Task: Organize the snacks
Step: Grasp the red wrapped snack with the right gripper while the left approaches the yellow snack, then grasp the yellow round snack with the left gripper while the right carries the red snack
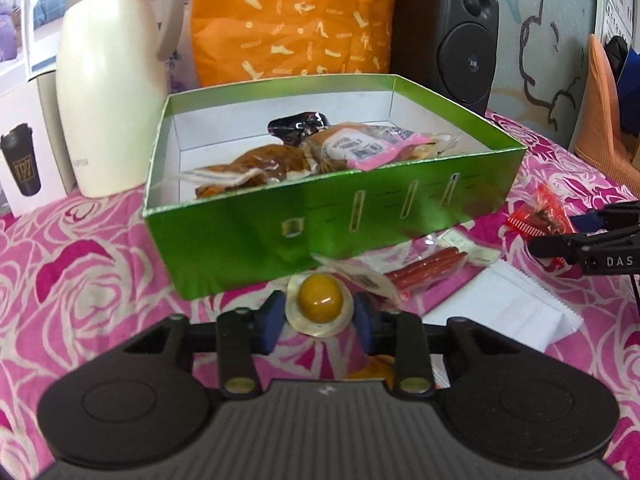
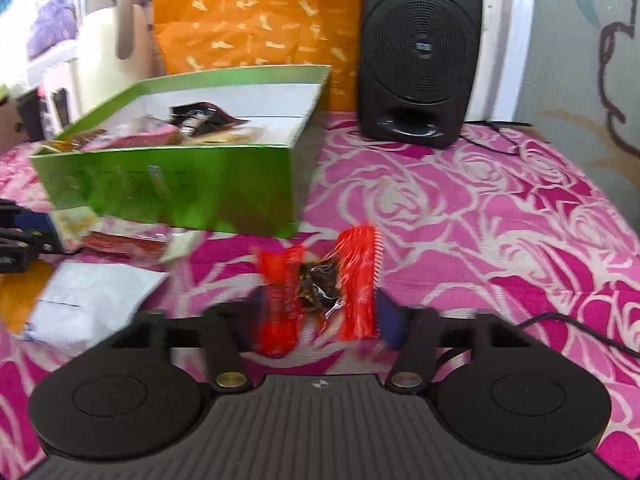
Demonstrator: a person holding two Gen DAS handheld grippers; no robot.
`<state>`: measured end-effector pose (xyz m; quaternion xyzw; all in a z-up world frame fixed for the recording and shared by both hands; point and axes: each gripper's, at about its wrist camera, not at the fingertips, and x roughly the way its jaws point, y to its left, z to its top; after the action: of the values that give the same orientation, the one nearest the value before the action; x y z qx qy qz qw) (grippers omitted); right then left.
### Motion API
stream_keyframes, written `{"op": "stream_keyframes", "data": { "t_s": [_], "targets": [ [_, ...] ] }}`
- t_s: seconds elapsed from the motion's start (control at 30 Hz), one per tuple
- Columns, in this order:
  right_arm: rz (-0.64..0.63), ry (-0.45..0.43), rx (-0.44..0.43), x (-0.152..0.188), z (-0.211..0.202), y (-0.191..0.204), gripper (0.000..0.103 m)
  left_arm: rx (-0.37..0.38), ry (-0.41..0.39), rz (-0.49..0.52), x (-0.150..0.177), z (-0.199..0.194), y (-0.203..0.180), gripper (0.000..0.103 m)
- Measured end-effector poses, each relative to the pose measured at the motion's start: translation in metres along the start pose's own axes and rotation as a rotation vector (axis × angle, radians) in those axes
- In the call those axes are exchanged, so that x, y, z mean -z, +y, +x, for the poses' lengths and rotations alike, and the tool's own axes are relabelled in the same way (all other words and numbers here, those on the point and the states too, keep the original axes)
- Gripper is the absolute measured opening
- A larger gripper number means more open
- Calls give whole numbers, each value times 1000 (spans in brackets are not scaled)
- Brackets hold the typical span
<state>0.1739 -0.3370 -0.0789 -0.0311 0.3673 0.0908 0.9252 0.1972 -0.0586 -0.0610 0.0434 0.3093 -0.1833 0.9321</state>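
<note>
My left gripper (image 1: 319, 322) is shut on a round yellow snack in a clear packet (image 1: 320, 300), just in front of the green box (image 1: 328, 216). Several wrapped snacks (image 1: 320, 152) lie inside the box. My right gripper (image 2: 320, 316) is shut on a red snack packet (image 2: 320, 284) with dark pieces inside, to the right of the green box (image 2: 180, 196). The left wrist view shows that red packet (image 1: 536, 216) at the right edge, beside my right gripper (image 1: 560, 232). A sausage pack (image 1: 428, 266) and a white packet (image 1: 500, 312) lie on the pink floral cloth by the box.
Behind the box stand a cream thermos jug (image 1: 108, 92), an orange bag (image 1: 292, 28) and a black speaker (image 1: 448, 36). A white carton with a cup picture (image 1: 24, 160) is at the far left. A black cable (image 2: 580, 328) runs over the cloth at the right.
</note>
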Motion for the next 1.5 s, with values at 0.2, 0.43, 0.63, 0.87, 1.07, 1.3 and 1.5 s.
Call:
{"op": "stream_keyframes", "data": {
  "t_s": [0.2,0.43,0.63,0.87,1.07,1.3,1.5],
  "targets": [
    [-6,-22,24,2,-9,10,43,-25,-16,-31,3,-9,1,33],
    [157,-96,-37,8,-35,0,42,-81,-73,-70,8,-45,8,33],
    [226,-208,-141,7,-67,16,43,-134,-126,-73,8,-77,2,33],
    [270,-234,-222,4,-84,50,43,-179,-142,-118,8,-90,-6,33],
    [274,-257,-263,-1,-85,73,43,-222,-152,-144,3,-93,-8,33],
    [319,-270,-317,6,-83,85,44,-276,-161,-146,1,-99,-5,33],
    [323,-238,-327,10,-78,91,45,-289,-156,-147,1,-97,-3,34]
  ]
}}
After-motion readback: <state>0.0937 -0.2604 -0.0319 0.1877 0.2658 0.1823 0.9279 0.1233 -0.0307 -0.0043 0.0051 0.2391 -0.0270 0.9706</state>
